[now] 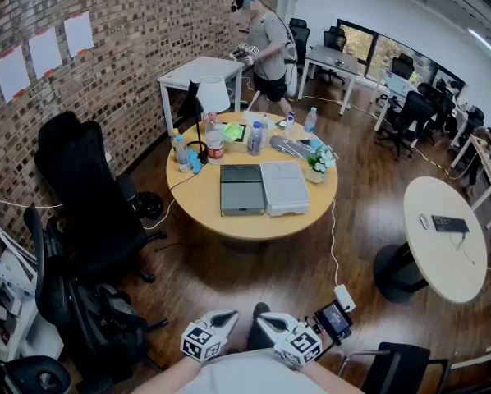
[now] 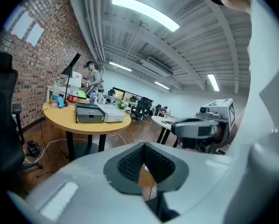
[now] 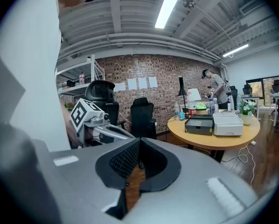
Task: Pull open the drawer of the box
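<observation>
On the round wooden table (image 1: 254,224), far ahead of me, a dark grey box (image 1: 241,189) lies beside a light grey box (image 1: 284,187). The dark box (image 2: 89,113) shows a drawer front on its near side, and it appears again in the right gripper view (image 3: 198,124). Both grippers are held low against my body, well short of the table. My left gripper (image 1: 223,317) is shut with nothing between its pads (image 2: 132,161). My right gripper (image 1: 264,322) is also shut and empty, its black pads (image 3: 125,158) meeting at the tip.
Black office chairs (image 1: 85,195) crowd the left by the brick wall. Bottles (image 1: 254,138), a lamp (image 1: 198,117) and a small plant (image 1: 318,162) stand at the table's far side. A person (image 1: 266,43) stands behind it. Cables (image 1: 334,253) cross the floor, and a second round table (image 1: 442,236) is on the right.
</observation>
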